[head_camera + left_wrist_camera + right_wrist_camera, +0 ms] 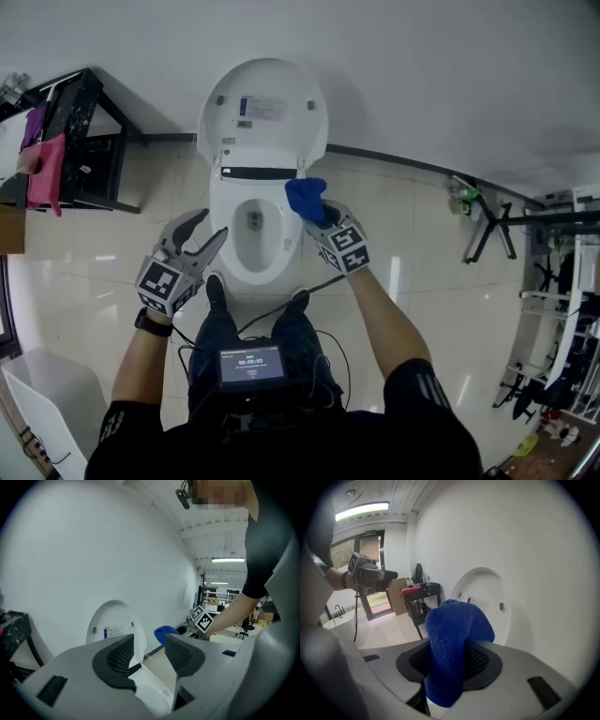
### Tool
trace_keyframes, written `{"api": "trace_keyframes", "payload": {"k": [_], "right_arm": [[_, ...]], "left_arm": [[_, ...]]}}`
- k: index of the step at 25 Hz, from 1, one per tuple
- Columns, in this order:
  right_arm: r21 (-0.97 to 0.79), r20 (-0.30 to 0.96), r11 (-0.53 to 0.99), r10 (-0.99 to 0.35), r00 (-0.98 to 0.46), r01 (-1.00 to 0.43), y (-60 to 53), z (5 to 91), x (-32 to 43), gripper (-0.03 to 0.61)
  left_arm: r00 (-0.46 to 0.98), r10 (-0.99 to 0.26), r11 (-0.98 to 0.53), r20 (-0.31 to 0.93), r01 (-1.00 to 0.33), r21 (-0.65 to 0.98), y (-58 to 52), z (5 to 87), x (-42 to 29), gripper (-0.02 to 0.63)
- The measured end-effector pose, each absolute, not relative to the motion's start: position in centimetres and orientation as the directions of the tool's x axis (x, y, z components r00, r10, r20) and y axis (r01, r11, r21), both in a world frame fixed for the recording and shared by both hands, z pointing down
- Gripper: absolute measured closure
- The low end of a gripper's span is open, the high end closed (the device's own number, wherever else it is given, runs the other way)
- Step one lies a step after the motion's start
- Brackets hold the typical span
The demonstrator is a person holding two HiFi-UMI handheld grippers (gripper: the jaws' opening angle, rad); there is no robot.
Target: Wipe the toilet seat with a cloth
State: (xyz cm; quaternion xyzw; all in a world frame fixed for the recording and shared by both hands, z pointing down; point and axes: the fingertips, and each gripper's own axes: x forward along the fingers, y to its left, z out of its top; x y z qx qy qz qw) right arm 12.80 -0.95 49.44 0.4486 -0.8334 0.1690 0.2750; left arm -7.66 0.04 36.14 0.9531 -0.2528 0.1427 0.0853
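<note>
Rightward, cloth (306,199) at seat (221,230) edge

The toilet (251,246) is standing open from above, with its raised lid (262,108) leaning upright against the wall (422,75) and closing off the back. Bare floor (412,216) is stretching along both sides of the bowl, giving room to reach in from either flank. The person's shoes (216,292) are blocking the front. The right tongs (317,212), clamping the blue cloth (305,195), are crowding the right rear of the seat near the hinge. The left tongs (212,225), jaws spread with nothing between them, are hanging at the left front. A black rack (84,141) and folding stands (487,225) are standing well apart.
</note>
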Motion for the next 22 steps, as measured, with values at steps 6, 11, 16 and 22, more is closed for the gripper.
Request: {"api": "trace_keyframes", "payload": {"k": [6,11,16,22], "right_arm": [[-0.056,0.714,0.599,-0.536,-0.451,-0.799,-2.2,58.8,10.9,0.407],[-0.019,0.798,0.652,-0.447,-0.404,-0.758,-3.5,66.5,11.3,0.407],[0.01,0.857,0.636,-0.403,-0.32,-0.772,-5.7,74.3,13.0,0.407],[0.062,0.897,0.632,-0.375,-0.235,-0.772,-7.9,82.6,14.8,0.407]], "left_arm": [[0.828,-0.444,-0.849,0.343,-0.511,0.133,-1.4,40.6,-7.0,0.379],[0.832,-0.425,-0.859,0.356,-0.495,0.132,-2.2,44.4,-6.5,0.379],[0.829,-0.449,-0.825,0.333,-0.528,0.202,-3.7,46.8,-6.1,0.36],[0.81,-0.472,-0.79,0.348,-0.563,0.24,-4.9,50.8,-6.2,0.353]]}}
